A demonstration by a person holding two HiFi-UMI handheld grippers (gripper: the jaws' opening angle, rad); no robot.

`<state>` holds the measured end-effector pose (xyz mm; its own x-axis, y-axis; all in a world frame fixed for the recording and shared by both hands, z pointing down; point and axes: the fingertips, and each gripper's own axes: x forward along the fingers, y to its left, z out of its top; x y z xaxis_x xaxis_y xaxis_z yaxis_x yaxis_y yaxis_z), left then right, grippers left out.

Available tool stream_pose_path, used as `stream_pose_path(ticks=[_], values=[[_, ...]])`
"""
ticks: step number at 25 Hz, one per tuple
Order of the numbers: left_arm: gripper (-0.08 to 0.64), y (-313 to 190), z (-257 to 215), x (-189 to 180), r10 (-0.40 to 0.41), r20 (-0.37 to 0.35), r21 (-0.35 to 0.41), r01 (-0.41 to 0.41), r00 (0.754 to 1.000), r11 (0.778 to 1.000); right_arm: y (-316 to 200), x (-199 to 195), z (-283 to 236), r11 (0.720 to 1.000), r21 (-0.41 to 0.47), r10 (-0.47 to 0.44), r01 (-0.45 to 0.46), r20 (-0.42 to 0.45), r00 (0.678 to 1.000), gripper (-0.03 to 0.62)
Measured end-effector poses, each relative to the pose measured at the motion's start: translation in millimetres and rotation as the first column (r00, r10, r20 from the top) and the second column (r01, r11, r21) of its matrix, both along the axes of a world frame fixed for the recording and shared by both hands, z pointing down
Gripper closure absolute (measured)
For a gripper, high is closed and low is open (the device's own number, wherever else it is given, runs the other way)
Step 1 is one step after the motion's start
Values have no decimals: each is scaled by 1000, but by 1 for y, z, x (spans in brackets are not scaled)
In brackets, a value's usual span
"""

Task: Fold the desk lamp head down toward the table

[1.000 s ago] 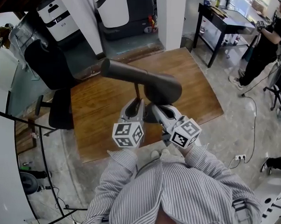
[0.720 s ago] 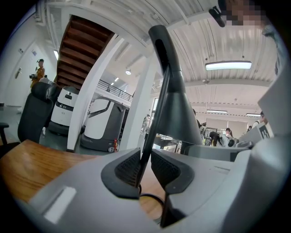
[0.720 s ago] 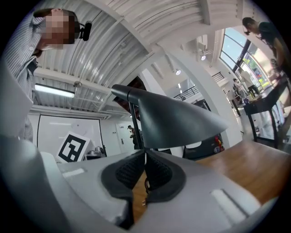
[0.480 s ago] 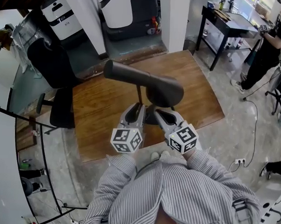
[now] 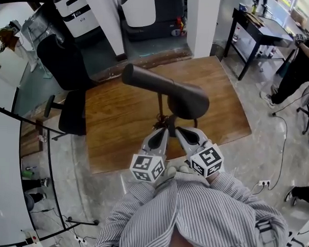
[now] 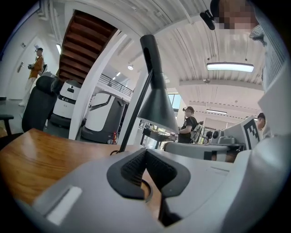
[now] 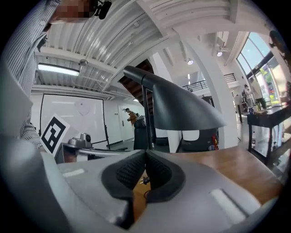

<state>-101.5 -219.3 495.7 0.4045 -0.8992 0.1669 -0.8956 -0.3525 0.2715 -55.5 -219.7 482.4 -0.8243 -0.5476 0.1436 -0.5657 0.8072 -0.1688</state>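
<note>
Over the near edge of the wooden table (image 5: 114, 118), only the head view shows the left gripper (image 5: 163, 132) and right gripper (image 5: 180, 132) side by side, tips nearly meeting. The desk lamp head (image 5: 168, 90) sits just beyond them at 12 o'clock, its long dark end reaching toward 10 o'clock. Only the gripper views show how high the lamp head sits. From the left gripper (image 6: 145, 154) the desk lamp head (image 6: 157, 107) stands on its thin stem (image 6: 133, 111) at 12 o'clock, well clear of the tabletop. From the right gripper (image 7: 145, 155) the desk lamp head (image 7: 182, 107) hangs at 1 o'clock. Both grippers have their jaws pressed together with nothing between the pads, and neither touches the lamp.
</note>
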Motion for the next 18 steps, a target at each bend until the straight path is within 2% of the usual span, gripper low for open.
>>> stream_pose_path(ticks=[7, 18], values=[[554, 2, -2, 9, 22, 19, 8, -23, 1000, 1000, -2, 1, 3, 1000, -8, -20, 20, -16, 1000, 592], [554, -1, 2, 15, 44, -3, -10, -44, 999, 999, 1, 6, 11, 999, -37, -38, 37, -38, 999, 592]])
